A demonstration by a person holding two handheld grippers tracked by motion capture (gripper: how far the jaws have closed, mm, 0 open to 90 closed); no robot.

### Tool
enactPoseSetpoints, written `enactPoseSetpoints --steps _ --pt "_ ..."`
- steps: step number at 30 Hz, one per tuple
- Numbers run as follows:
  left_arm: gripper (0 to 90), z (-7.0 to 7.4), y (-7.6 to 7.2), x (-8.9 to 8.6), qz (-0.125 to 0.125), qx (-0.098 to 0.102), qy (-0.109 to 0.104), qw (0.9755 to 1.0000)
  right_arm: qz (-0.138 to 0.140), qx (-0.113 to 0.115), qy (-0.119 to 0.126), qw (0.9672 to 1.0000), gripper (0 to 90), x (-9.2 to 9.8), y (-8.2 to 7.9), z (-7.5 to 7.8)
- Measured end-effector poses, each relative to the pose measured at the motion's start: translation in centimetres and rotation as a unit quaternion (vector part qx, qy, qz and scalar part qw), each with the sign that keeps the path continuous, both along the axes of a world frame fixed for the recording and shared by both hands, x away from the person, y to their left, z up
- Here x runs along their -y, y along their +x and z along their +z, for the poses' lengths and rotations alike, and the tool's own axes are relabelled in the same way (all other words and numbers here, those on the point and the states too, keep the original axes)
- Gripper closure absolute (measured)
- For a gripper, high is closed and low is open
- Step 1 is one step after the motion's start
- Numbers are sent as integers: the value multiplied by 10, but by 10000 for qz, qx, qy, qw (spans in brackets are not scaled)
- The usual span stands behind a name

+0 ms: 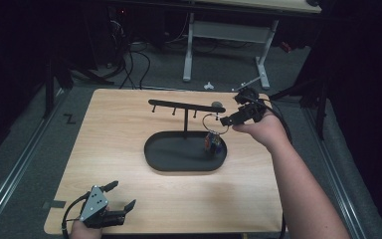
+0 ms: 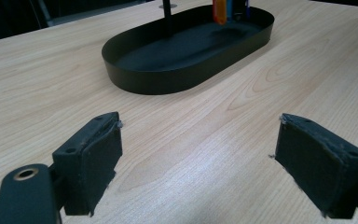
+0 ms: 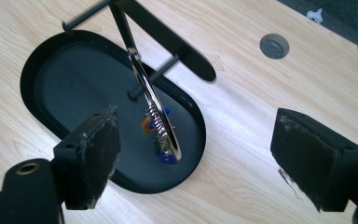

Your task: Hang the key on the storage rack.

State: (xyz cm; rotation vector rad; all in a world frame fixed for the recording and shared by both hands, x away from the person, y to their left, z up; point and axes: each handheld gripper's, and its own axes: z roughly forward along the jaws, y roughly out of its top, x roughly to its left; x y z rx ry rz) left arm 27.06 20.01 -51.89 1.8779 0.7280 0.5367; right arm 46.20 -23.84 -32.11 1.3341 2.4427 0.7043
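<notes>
Your tabletop (image 1: 129, 164) reads as pale wood-grain, smooth, with a low sheen. The oval tray (image 2: 186, 77) and its hanger stand (image 1: 185, 119) look like matt black metal. The ring (image 3: 156, 109) is polished, glossy metal; its tags (image 3: 167, 156) look like coloured plastic. Your tool pads (image 3: 95, 149) are matt black, rough, frayed at the edges.

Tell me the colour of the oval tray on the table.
Black, a matte finish; the oval tray shows best in the left gripper view.

No readable text, label, brand, number or sign appears on anything pictured in the three views.
</notes>
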Motion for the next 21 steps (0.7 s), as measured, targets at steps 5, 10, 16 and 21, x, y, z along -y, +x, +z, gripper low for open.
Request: enactPoseSetpoints --steps 5,10,16,21 --pt "150 -1 0 1 -32 7 23 10000 -71 95 175 9998 165 13 -14 -15" --pt "150 -2 -1 3 -62 -13 98 9999 -64 244 170 9995 168 19 -29 -36" --pt "150 -2 0 2 -21 -16 65 10000 -168 685 -333 9970 145 13 -50 -68" --pt "150 -3 1 3 -38 -36 78 10000 112 838 -1142 9899 143 -1 -68 -94"
